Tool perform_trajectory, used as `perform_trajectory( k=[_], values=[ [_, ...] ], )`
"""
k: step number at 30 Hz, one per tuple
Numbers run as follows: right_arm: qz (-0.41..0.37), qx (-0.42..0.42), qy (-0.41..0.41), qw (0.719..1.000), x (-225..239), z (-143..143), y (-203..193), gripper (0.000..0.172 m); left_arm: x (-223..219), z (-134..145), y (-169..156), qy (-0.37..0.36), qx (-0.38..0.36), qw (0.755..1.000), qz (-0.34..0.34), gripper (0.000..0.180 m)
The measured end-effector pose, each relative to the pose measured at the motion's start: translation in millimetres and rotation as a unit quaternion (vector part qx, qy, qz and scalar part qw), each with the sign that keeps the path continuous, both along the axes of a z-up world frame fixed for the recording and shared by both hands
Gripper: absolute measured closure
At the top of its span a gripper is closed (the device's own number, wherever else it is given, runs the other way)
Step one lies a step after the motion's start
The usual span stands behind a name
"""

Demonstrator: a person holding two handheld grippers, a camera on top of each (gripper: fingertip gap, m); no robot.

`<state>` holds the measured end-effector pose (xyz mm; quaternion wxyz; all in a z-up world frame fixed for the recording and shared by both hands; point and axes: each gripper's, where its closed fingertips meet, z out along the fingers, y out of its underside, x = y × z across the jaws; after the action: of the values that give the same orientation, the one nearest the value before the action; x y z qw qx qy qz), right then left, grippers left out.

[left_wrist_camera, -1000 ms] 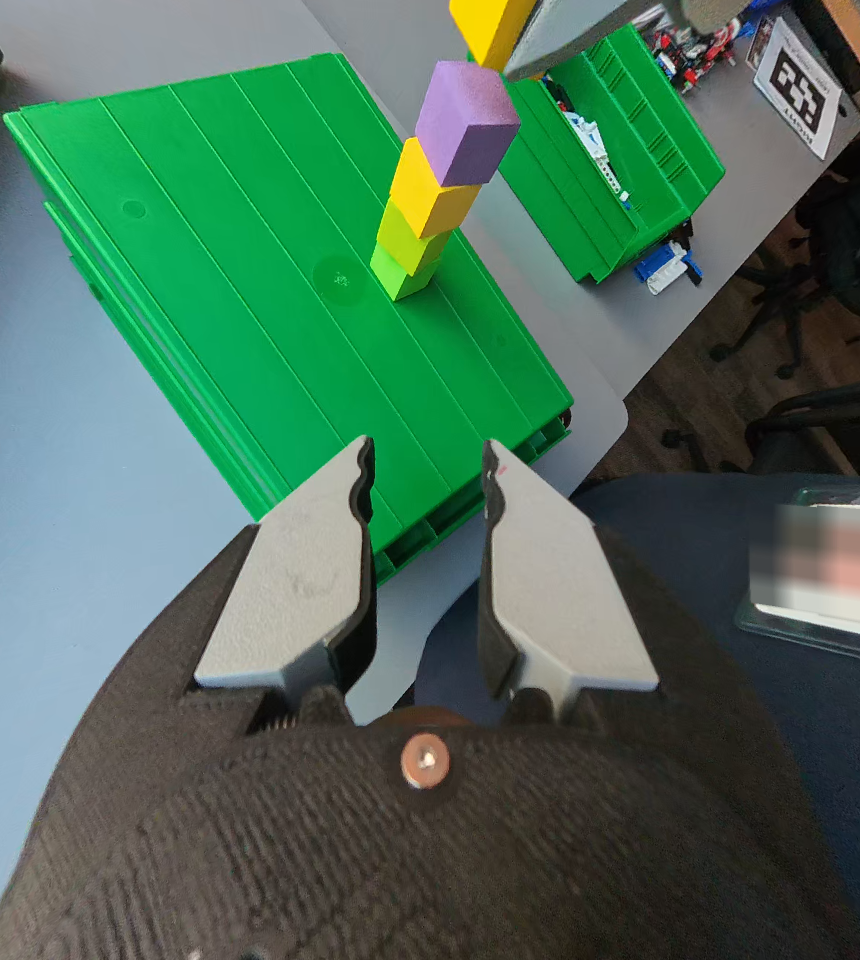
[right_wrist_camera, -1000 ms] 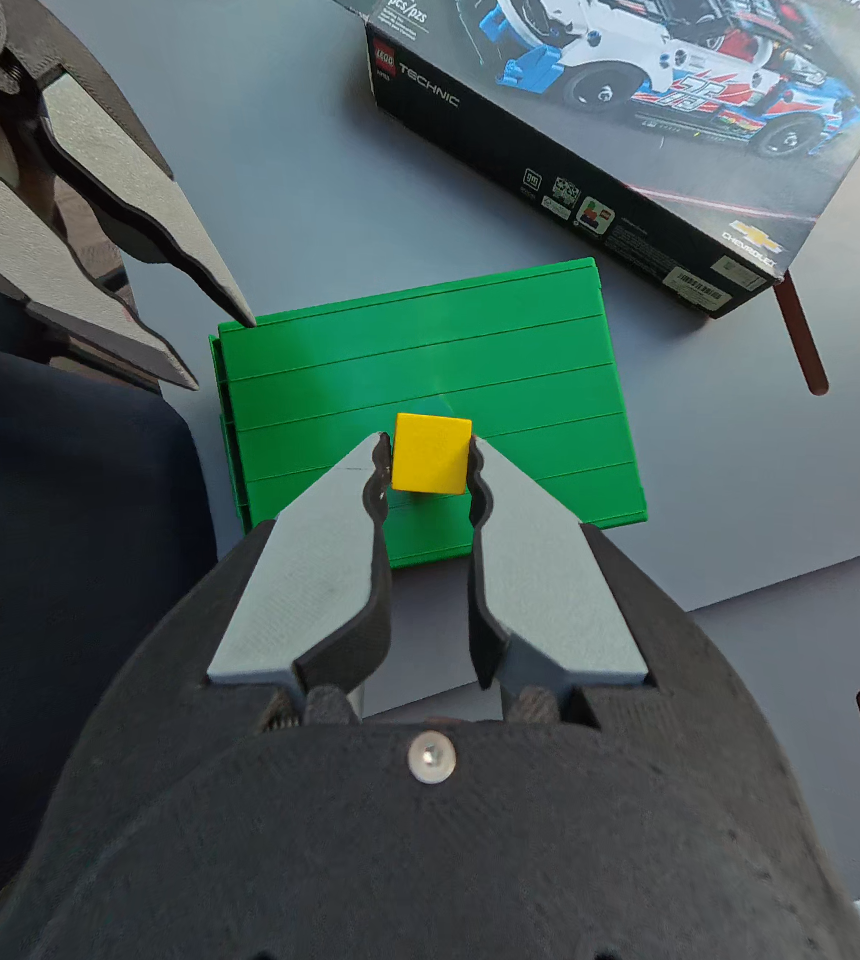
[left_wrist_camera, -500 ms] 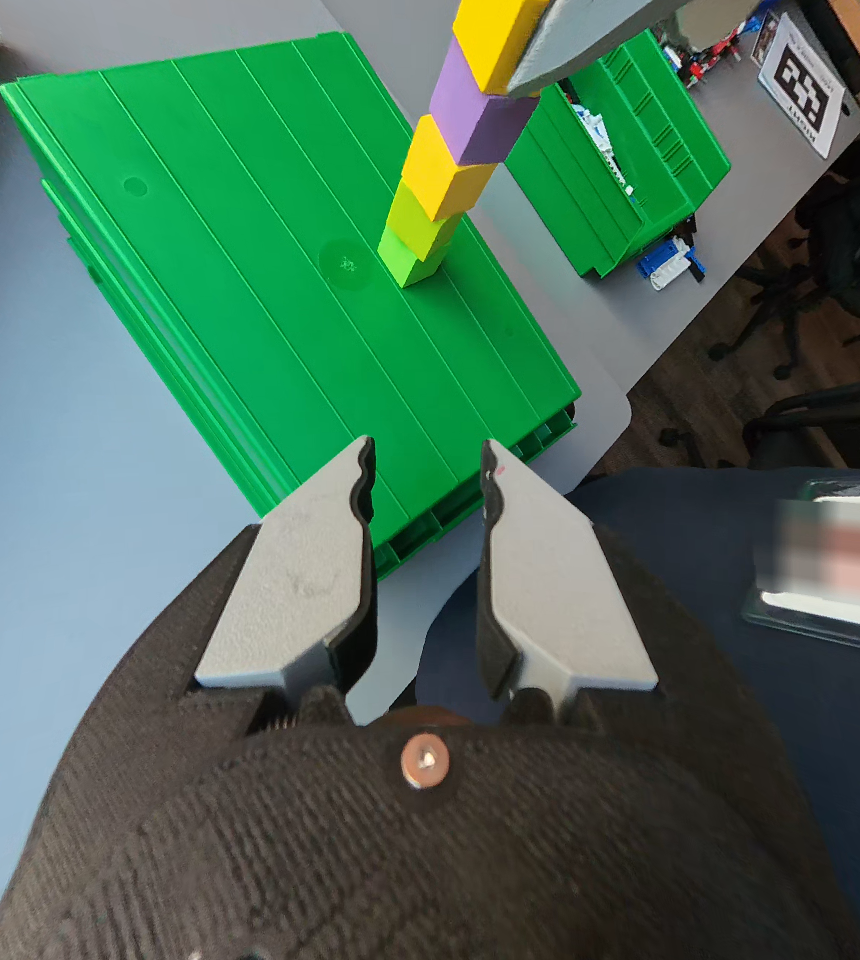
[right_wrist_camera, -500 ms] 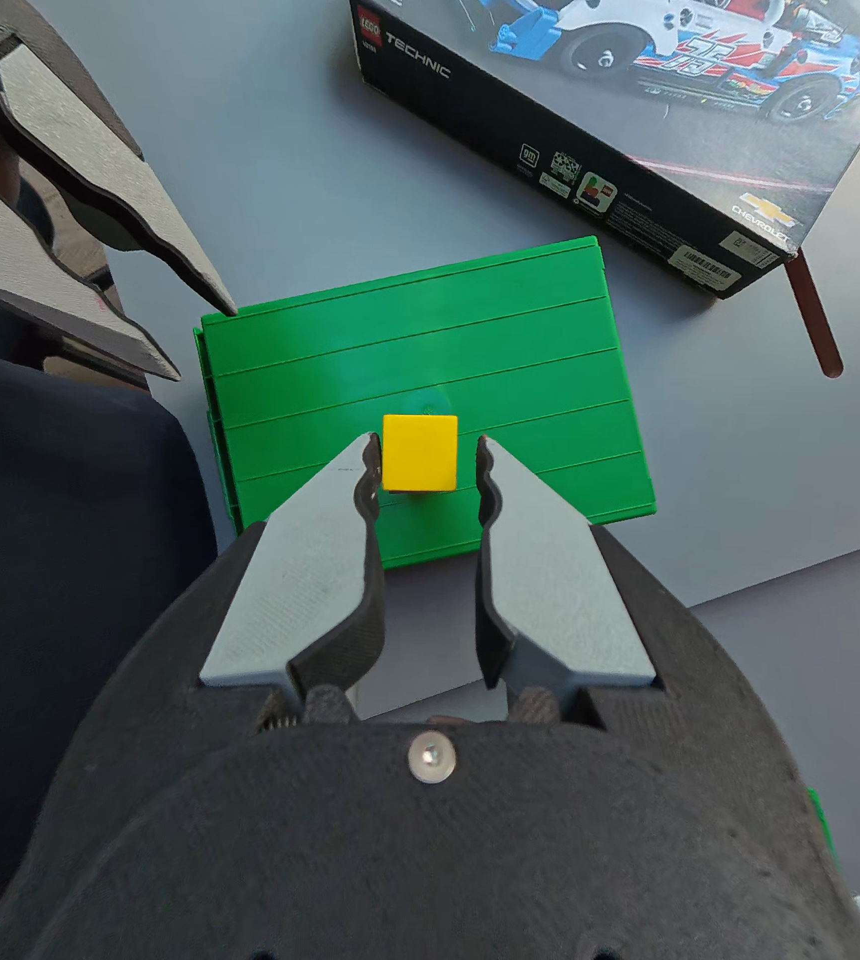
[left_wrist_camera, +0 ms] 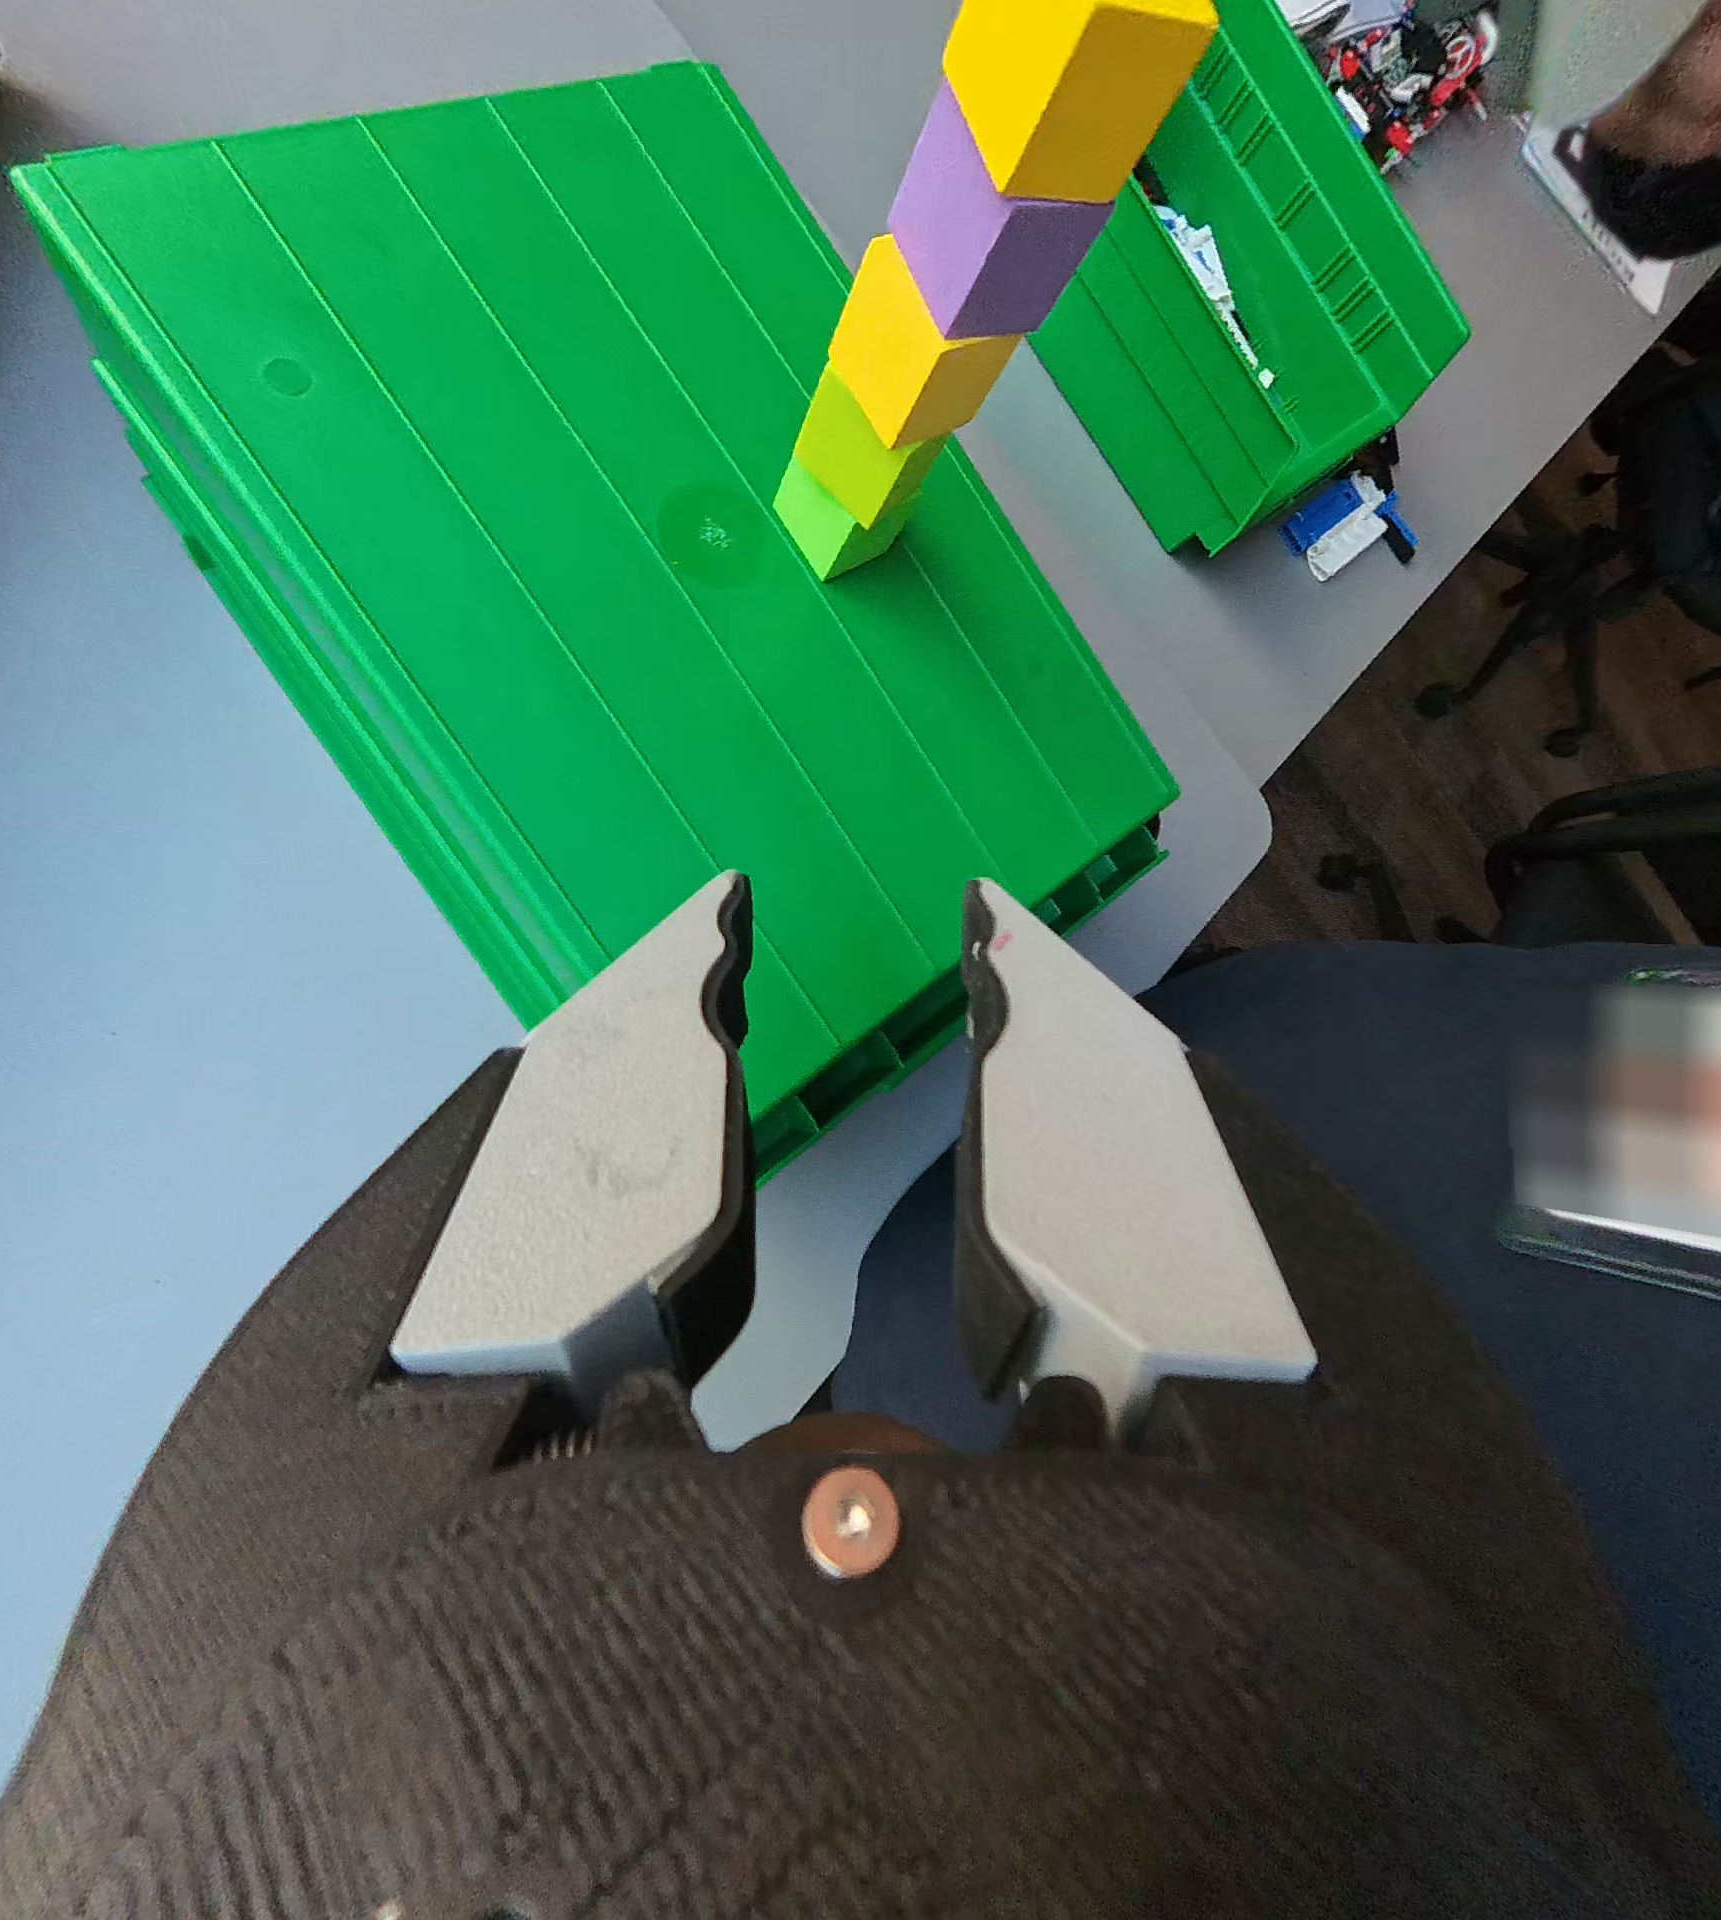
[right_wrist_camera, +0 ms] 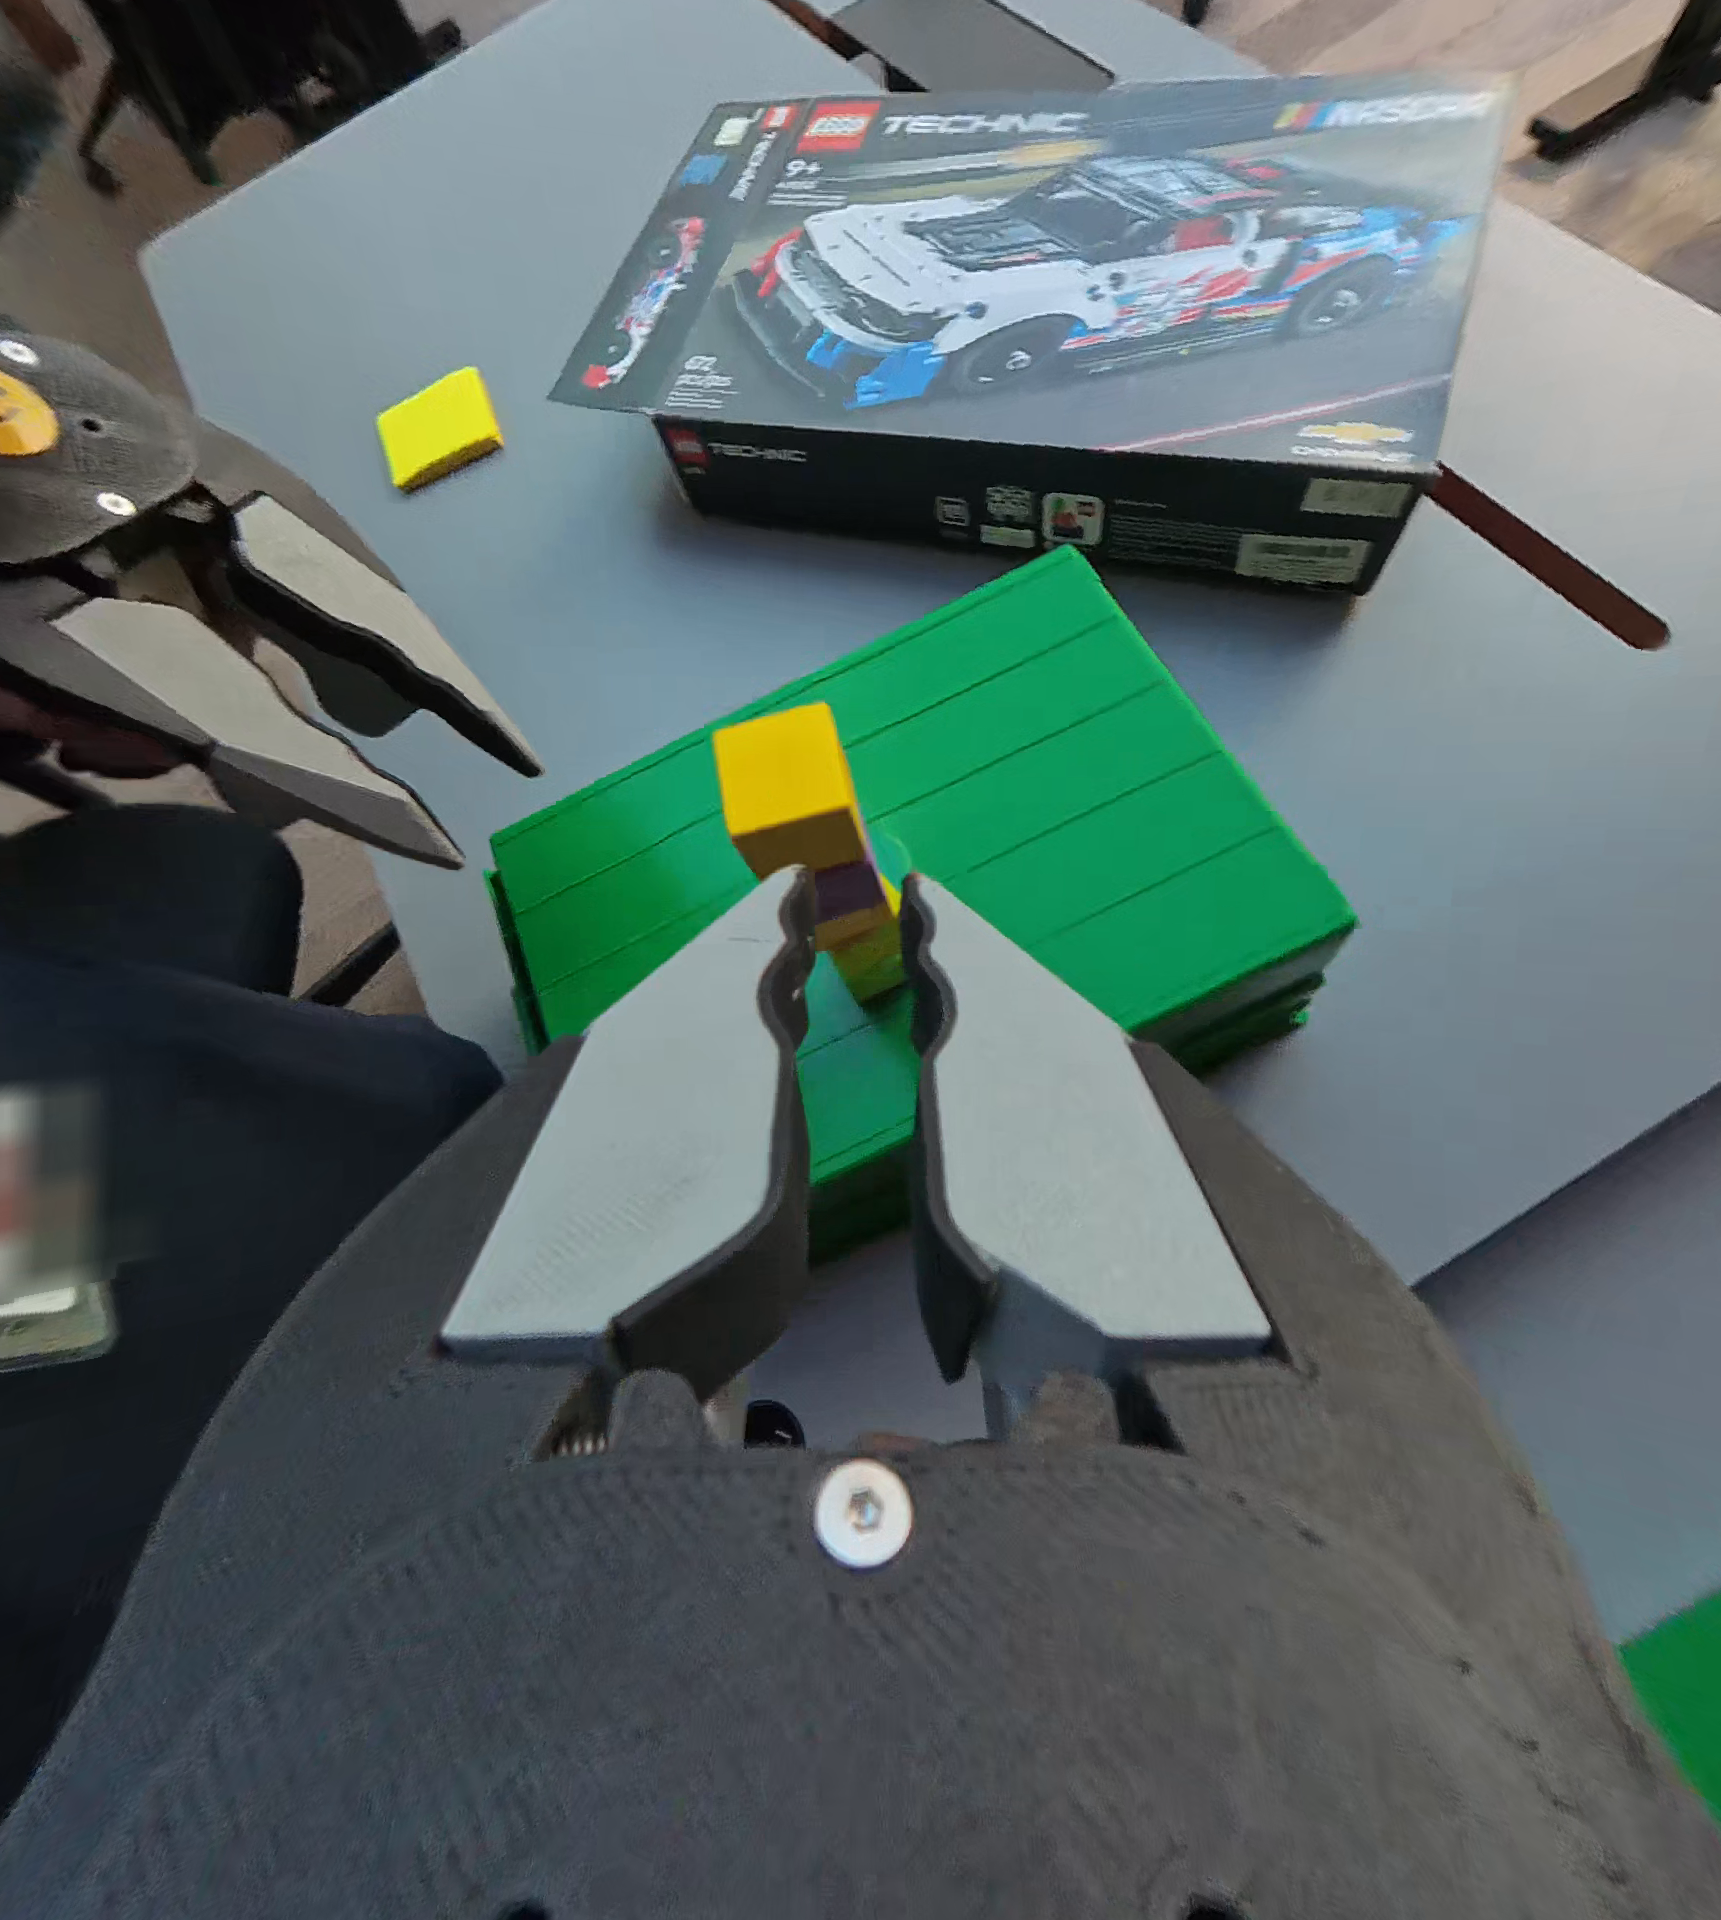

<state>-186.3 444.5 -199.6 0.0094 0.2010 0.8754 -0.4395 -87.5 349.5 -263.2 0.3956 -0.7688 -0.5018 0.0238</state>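
I count five cubes in the stack (left_wrist_camera: 949,312) near the middle of the green tray (left_wrist_camera: 523,520): two green, yellow, purple, yellow on top. My left claw (left_wrist_camera: 851,935) is spread and bare over the tray's near edge, well short of the stack. Only the right view shows the boxed car kit (right_wrist_camera: 1043,312) and a flat yellow block (right_wrist_camera: 440,426). My right claw (right_wrist_camera: 851,914) is narrowly parted, holding nothing, the stack just beyond its tips.

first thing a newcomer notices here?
The leaning tower of cubes, green at the base, then yellow, purple and yellow on top, standing on the flat green tray. Behind it lies the big toy car box. Both grippers, left and right, hold nothing.
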Motion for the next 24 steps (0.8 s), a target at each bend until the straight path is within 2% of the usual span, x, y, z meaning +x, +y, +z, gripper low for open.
perform_trajectory(
  k=[2,4,7,11,13,19,24],
  values=[
    [-0.029,0.052,-0.006,0.998,-2.6,-28.6,11.2,0.170,-0.2,-2.0,-0.9,-0.004,0.001,1.000,0.002,0.142],
    [-0.042,0.126,-0.026,0.991,1.5,-58.9,16.8,0.170,-0.2,-2.7,-1.3,-0.006,0.004,1.000,0.005,0.142],
    [-0.035,0.170,-0.026,0.985,7.8,-80.0,0.7,0.170,-1.0,-5.7,-3.6,-0.008,-0.005,1.000,0.007,0.143],
    [-0.026,0.172,-0.019,0.985,6.0,-85.4,-32.8,0.170,-5.2,-11.1,-10.0,-0.008,-0.014,1.000,0.017,0.144],
    [-0.025,0.194,-0.010,0.981,0.8,-89.1,-35.0,0.171,-6.3,-13.1,-14.9,-0.012,-0.011,1.000,0.027,0.144],
    [-0.035,0.211,-0.026,0.976,-5.0,-94.0,-9.4,0.170,-1.4,-22.5,-38.8,-0.024,-0.017,0.998,0.057,0.145],
    [-0.063,0.187,-0.066,0.978,-7.6,-96.2,14.8,0.169,8.1,-32.1,-60.4,-0.036,-0.020,0.996,0.082,0.144]
  ],
)
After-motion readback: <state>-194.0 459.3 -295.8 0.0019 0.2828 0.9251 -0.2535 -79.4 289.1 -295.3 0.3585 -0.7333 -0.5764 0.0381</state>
